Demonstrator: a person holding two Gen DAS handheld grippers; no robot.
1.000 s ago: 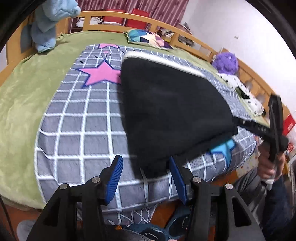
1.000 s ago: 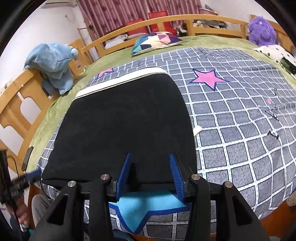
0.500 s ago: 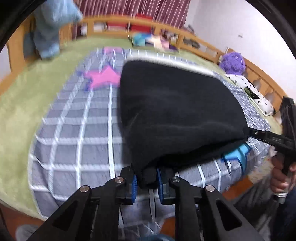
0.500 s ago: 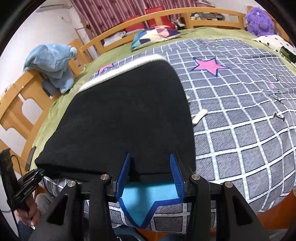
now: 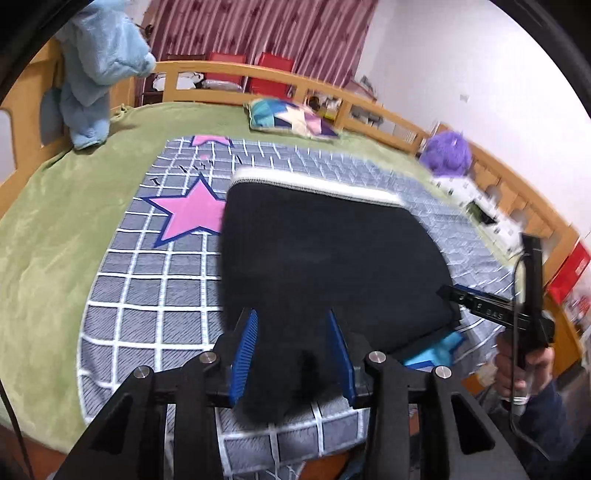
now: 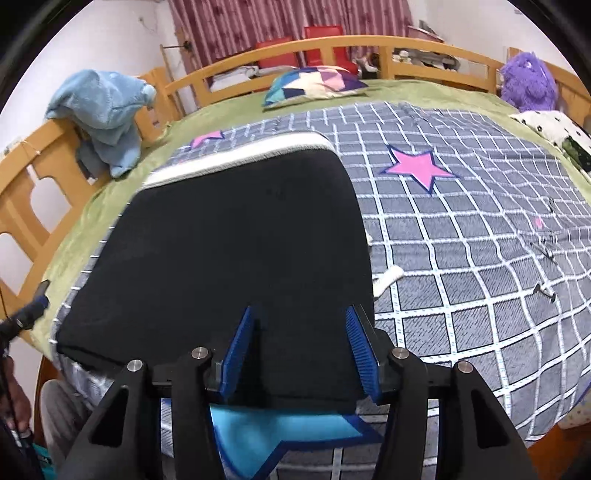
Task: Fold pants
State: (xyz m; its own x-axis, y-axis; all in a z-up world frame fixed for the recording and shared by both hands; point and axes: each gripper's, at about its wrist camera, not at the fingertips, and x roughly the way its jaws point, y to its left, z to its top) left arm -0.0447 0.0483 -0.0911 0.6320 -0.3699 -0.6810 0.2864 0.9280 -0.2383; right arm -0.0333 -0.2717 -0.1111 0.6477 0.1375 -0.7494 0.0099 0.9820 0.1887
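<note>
Bedding fills both views, and nearest the cameras the grey checked quilt rolls over the front edge of the bed, with a blue star printed on it right under the right tool. The near edge of the black pants lies across that star. The right tool's jaws stand apart and have just been opening. The hem sits between the blue pads, but neither pad presses on it. The left tool is at the other near corner. Its jaws have also just been opening, and a limp flap of black cloth hangs in the gap, loose rather than pinched. So neither tool has a grip on anything.

Beyond the tools the pants lie flat as one broad dark slab. A pink star lies just beside the left edge, and the white waistband forms the far edge. Farther back come the green blanket, a patchwork pillow, a purple plush toy, the wooden rail with a blue soft toy draped over it, and red curtains.

I judge this to be a let-go between folds, with the near hem laid down and both corners released. The next move probably calls for both tools to close squarely on the two near corners, taking every layer. They would then lift together and carry the hem toward the waistband, keeping level so the slab does not skew
</note>
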